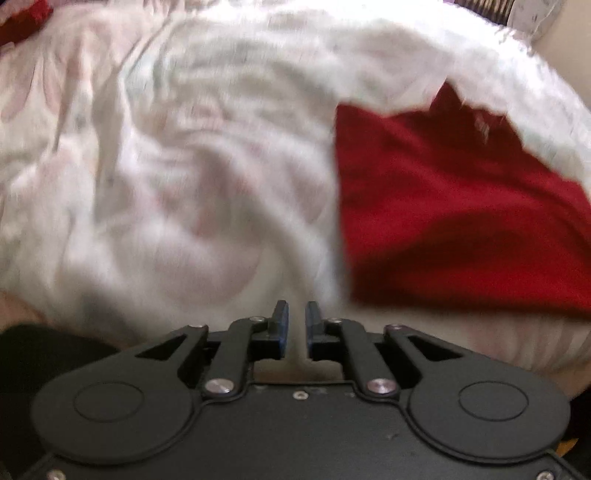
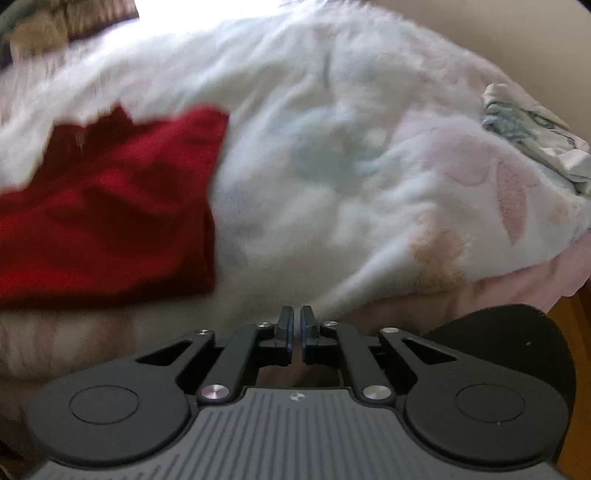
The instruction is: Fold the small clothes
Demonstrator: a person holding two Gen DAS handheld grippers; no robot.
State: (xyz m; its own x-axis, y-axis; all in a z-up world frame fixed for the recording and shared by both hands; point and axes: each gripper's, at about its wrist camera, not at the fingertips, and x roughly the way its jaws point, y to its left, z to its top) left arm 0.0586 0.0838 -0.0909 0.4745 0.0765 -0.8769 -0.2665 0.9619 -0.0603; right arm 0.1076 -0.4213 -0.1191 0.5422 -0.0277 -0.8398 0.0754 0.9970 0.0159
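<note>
A red garment (image 1: 454, 206) lies flat on the white flowered blanket (image 1: 166, 166), at the right of the left wrist view and at the left of the right wrist view (image 2: 103, 206). My left gripper (image 1: 296, 317) is near the bed's front edge, left of the garment, its jaws nearly closed with a narrow gap and nothing between them. My right gripper (image 2: 294, 321) is right of the garment, its jaws almost together and empty. Both views are blurred.
The blanket (image 2: 351, 166) covers the bed. A folded pale printed cloth (image 2: 535, 136) lies at the far right. Another red cloth (image 1: 22, 18) sits at the far left corner. A pink sheet edge (image 2: 517, 288) hangs at the right front.
</note>
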